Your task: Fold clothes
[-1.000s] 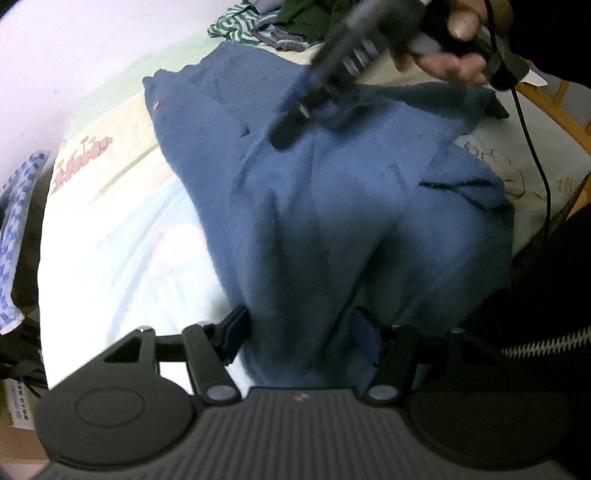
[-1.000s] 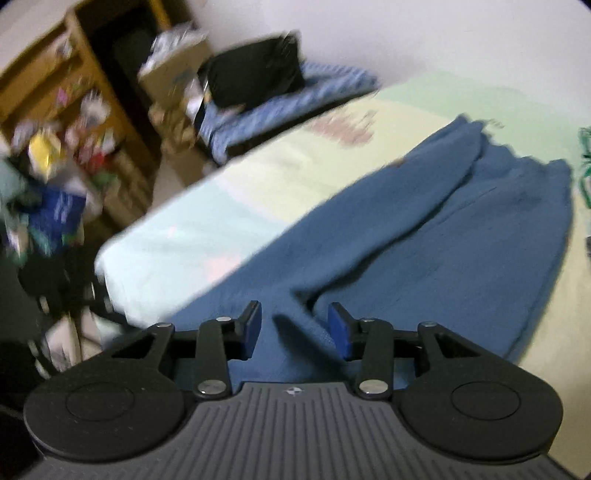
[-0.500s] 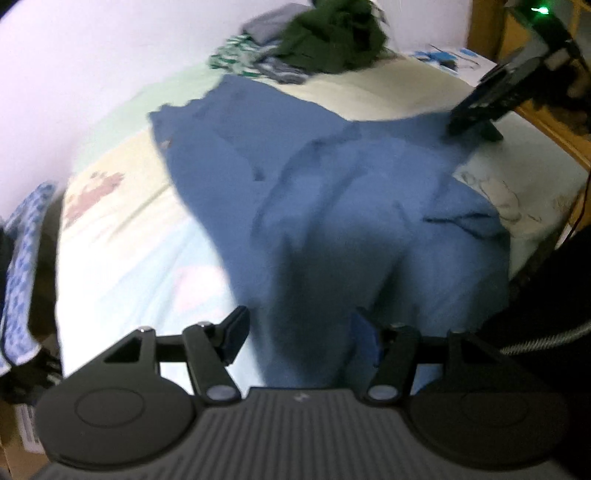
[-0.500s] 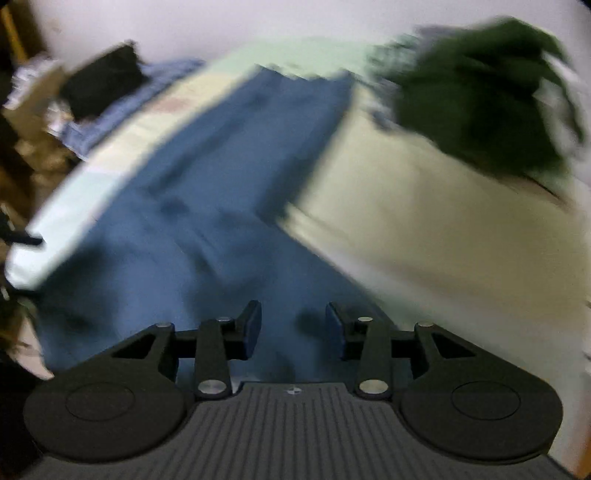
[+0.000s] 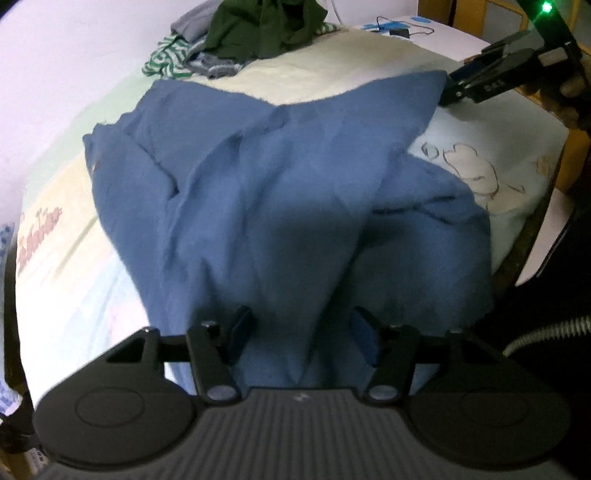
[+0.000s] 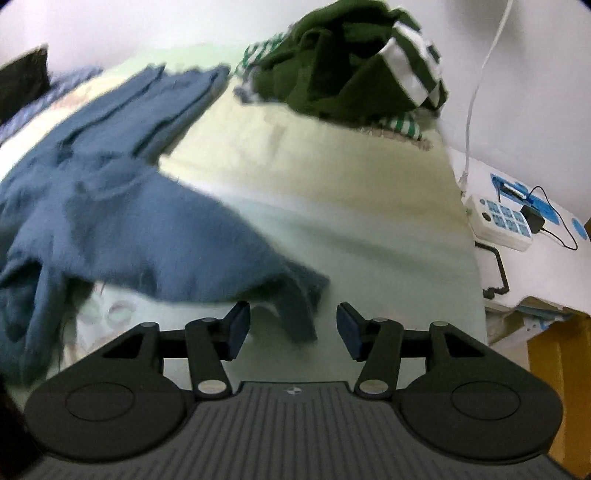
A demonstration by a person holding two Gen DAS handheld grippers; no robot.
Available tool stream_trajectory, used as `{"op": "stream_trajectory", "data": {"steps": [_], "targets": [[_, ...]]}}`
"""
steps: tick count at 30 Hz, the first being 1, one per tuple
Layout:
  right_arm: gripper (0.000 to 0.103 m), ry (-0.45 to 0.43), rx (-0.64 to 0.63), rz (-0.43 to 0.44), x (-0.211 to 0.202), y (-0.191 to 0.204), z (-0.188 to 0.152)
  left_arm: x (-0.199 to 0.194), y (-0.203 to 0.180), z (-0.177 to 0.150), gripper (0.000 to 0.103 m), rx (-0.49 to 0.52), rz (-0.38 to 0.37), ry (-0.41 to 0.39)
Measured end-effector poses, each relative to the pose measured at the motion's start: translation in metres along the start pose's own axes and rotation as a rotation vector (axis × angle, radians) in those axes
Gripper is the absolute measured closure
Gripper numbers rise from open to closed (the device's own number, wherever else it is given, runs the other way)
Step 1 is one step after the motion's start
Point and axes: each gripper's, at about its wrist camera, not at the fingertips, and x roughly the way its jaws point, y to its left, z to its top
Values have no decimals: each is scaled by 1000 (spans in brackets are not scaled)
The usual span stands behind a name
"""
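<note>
Left wrist view: left gripper point(image 5: 301, 338) jaws apart over near edge of rumpled blue fleece garment point(image 5: 280, 206) spread across pale bed sheet point(image 5: 74, 280). Right wrist view: right gripper point(image 6: 291, 328) jaws apart, garment's corner between fingers, unclamped; dark green clothes pile point(image 6: 343, 59) way behind.

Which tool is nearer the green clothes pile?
Right. The right tool sits at the blue garment's far corner, facing the green clothes pile; the left tool is at the near edge.

Blue garment point(image 5: 280, 206), green/white-striped pile point(image 5: 258, 33)
</note>
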Motion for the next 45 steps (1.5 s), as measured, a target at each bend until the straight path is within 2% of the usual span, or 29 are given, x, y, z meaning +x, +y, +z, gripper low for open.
{"op": "stream_trajectory", "data": {"steps": [1,2,4,5,6,7,9,15,19,22,24,26,27,28,29,32,36,37,41,45], "targets": [[51,-15,13,-1,3,0,0,2,1,2,47,-10,-5,-4],[66,-12,29,4,8,-2,1,3,3,3,51,-22,-14,-6],[78,-24,78,17,10,-7,4,4,4,6,70,-41,-29,-11],[86,-41,98,18,7,-9,5,3,4,8,75,-47,-35,-14],[88,-58,119,20,4,-11,7,2,4,8,89,-48,-39,-18],[91,-80,134,23,-4,-12,7,0,3,9,97,-50,-41,-23],[92,-128,160,22,-21,-18,6,-3,1,10,102,-52,-44,-34],[93,-217,239,10,-69,-39,5,-18,2,10,103,-62,-103,-80],[93,-205,230,-31,-64,-40,1,-18,-2,9,103,-76,-146,-90],[93,-143,195,-66,-33,-34,-6,-10,-5,5,102,-81,-156,-44],[92,-158,158,-51,-38,-28,-1,-12,-7,1,100,-80,-163,-28],[86,-173,121,-35,-44,-22,3,-29,-8,-7,91,-73,-145,-52],[83,-180,103,-28,-47,-19,6,-38,-6,-11,80,-82,-131,-62],[70,-188,84,-20,-49,-16,8,-47,-5,-16,74,-92,-118,-71],[60,-195,66,-12,-52,-13,10,-54,-1,-23,75,-110,-101,-66],[60,-217,11,11,-61,-4,17,-70,10,-42,75,-159,-36,-37],[63,-247,-63,42,-72,8,27,-69,24,-58,75,-199,35,9],[65,-253,-80,56,-74,12,29,-67,25,-58,76,-204,46,13],[72,-192,-121,364,-34,90,40,-63,21,-55,75,-186,80,-8],[73,-159,-212,527,-4,163,32,-55,19,-53,75,-185,100,0]]}}
